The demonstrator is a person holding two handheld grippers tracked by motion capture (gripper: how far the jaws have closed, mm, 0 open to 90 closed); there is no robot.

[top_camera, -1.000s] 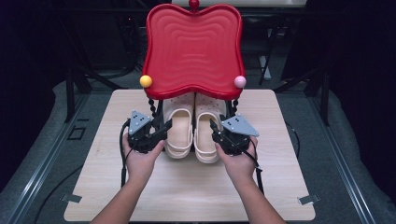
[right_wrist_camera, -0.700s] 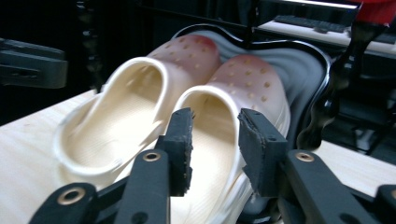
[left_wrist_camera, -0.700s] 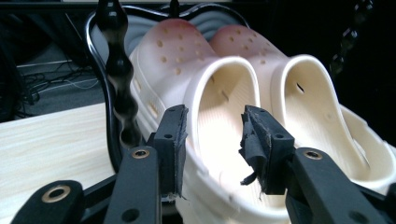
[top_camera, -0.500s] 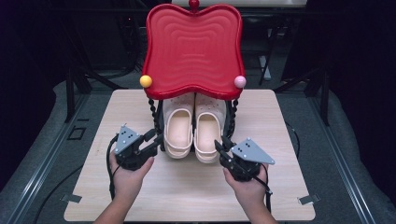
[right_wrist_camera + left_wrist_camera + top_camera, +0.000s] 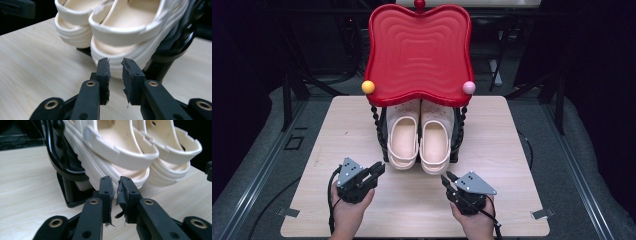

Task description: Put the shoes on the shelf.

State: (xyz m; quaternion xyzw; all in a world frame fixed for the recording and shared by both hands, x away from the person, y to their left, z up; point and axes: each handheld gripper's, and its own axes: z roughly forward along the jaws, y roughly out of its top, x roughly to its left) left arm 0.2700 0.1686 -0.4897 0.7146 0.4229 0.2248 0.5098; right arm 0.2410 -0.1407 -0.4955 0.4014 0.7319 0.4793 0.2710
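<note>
Ahead of both grippers, at the far half of the wooden table, stands a shoe rack of black twisted posts, its tilted red tray forming a roof so that only the lower shelf is reachable from the person's side. On that slanted shelf rests a pair of cream clogs, heels toward the grippers and tipped down, probably so they can be pulled straight out: the left clog lies beyond the left gripper, the right clog beyond the right gripper. Both grippers sit low near the table, apart from the shoes, each aimed at its own heel. The left gripper's jaws have just been closing and stand nearly together, a thin slit between the worn pads, nothing in it. The right gripper's jaws have also been closing, a narrow empty gap remaining between the pads, the heel just beyond.
</note>
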